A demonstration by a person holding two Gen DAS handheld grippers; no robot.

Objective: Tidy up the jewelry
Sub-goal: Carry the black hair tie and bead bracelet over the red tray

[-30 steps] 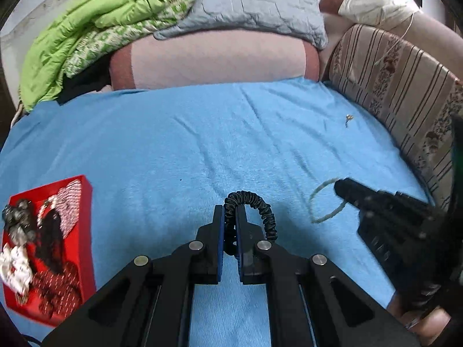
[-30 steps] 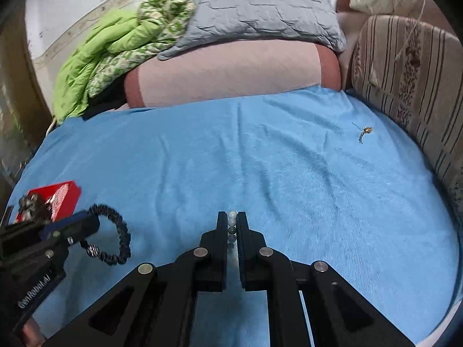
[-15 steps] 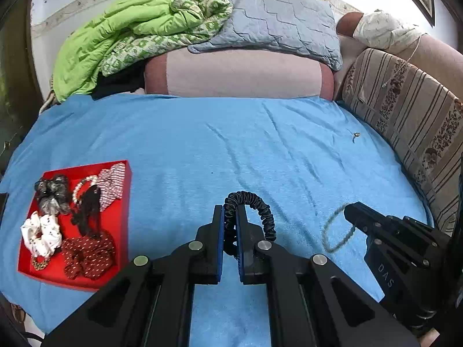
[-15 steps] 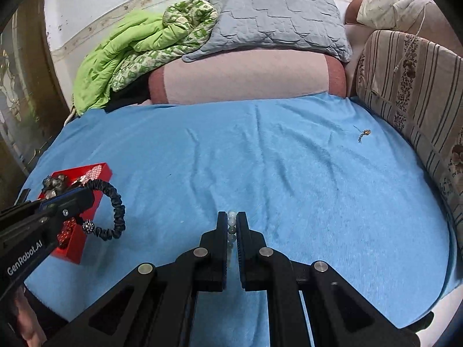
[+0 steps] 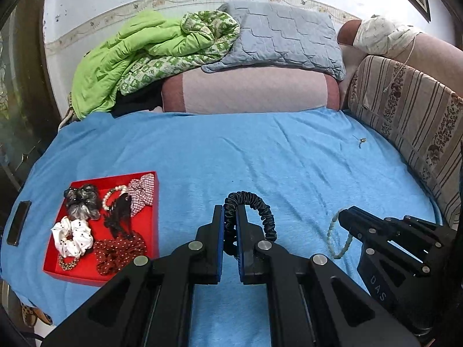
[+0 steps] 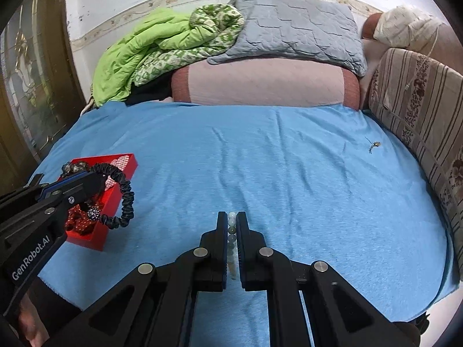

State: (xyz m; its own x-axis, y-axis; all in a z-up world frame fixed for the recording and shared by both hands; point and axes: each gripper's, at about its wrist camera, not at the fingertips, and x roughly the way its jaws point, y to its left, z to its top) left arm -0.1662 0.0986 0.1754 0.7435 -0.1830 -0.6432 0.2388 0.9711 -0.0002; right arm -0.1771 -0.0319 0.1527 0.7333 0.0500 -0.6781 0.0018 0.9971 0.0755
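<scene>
My left gripper (image 5: pixel 230 222) is shut on a black ruffled hair tie (image 5: pixel 262 212) and holds it above the blue sheet; it also shows in the right wrist view (image 6: pixel 126 199). My right gripper (image 6: pixel 231 225) is shut on a pale green bead bracelet (image 6: pixel 231 231), which hangs as a loop in the left wrist view (image 5: pixel 337 238). A red tray (image 5: pixel 150 231) at the left holds several scrunchies and a pearl bracelet (image 5: pixel 111 195). A small earring (image 5: pixel 361 141) lies far right on the sheet.
A dark phone (image 5: pixel 18 222) lies left of the tray. Green blanket (image 5: pixel 127 57), grey pillow (image 5: pixel 283 37) and pink bolster (image 5: pixel 254 89) line the back. A striped cushion (image 5: pixel 411 121) borders the right.
Both grippers have risen and pulled back with their items. The red tray has come fully into the left wrist view.
</scene>
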